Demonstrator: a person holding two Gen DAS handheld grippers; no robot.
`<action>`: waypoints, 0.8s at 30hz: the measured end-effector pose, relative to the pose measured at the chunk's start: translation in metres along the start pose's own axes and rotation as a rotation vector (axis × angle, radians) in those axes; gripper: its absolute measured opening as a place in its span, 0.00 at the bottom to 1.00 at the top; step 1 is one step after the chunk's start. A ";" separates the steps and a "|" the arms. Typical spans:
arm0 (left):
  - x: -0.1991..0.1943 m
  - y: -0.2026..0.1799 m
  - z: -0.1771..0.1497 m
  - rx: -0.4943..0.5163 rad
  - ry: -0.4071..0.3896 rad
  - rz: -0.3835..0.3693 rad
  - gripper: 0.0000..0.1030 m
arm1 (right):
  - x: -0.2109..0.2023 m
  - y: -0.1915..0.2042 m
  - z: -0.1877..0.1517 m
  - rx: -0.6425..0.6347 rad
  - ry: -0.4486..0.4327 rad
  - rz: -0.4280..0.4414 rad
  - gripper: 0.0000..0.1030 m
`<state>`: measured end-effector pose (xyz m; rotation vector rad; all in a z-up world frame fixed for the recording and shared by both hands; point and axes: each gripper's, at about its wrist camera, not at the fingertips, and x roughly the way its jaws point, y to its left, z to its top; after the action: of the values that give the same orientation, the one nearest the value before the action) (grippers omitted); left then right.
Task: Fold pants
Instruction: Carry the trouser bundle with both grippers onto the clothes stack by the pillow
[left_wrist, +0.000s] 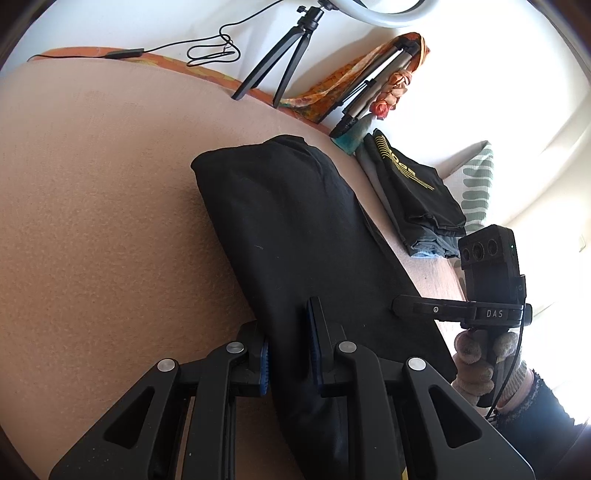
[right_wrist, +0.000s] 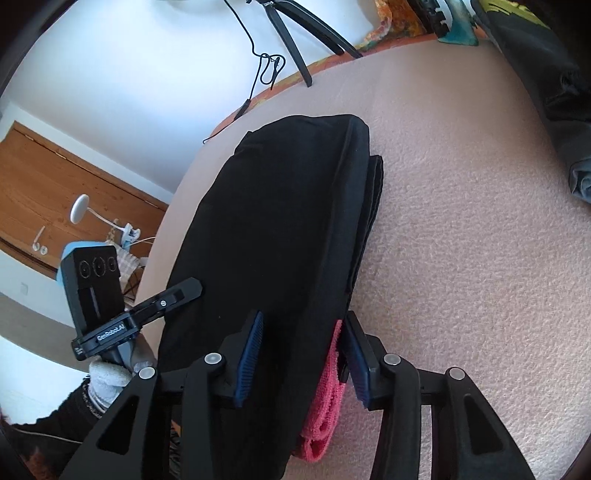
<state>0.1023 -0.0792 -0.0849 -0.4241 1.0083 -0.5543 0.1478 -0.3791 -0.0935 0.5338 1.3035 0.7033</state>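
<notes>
The black pants (left_wrist: 295, 229) lie folded lengthwise on the pink bed cover (left_wrist: 92, 221), stretching away from me. My left gripper (left_wrist: 290, 354) is shut on the pants' near left corner, the cloth pinched between its blue pads. My right gripper (right_wrist: 303, 354) holds the near right corner of the pants (right_wrist: 280, 221); cloth fills the gap between its blue pads, with a pink cloth (right_wrist: 325, 410) under the same edge. Each gripper shows in the other's view, the right one (left_wrist: 406, 308) and the left one (right_wrist: 192, 286), at the pants' near end.
A stack of folded clothes (left_wrist: 417, 195) with a black yellow-print shirt on top lies to the right. A black tripod (left_wrist: 291, 48) and cable (left_wrist: 210, 48) stand at the bed's far edge, beside a folded tripod in orange cloth (left_wrist: 373, 85). A patterned pillow (left_wrist: 476, 184) lies far right.
</notes>
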 end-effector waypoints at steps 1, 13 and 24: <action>0.001 0.001 0.000 -0.002 0.002 0.001 0.15 | 0.000 -0.005 0.001 0.022 -0.002 0.025 0.42; -0.002 -0.010 -0.002 0.057 -0.017 0.038 0.12 | 0.011 0.060 -0.001 -0.225 -0.075 -0.172 0.14; -0.012 -0.062 0.011 0.185 -0.083 0.012 0.11 | -0.042 0.098 -0.015 -0.335 -0.202 -0.335 0.13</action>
<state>0.0926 -0.1194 -0.0358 -0.2742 0.8714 -0.6086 0.1117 -0.3437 0.0015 0.1051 1.0251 0.5556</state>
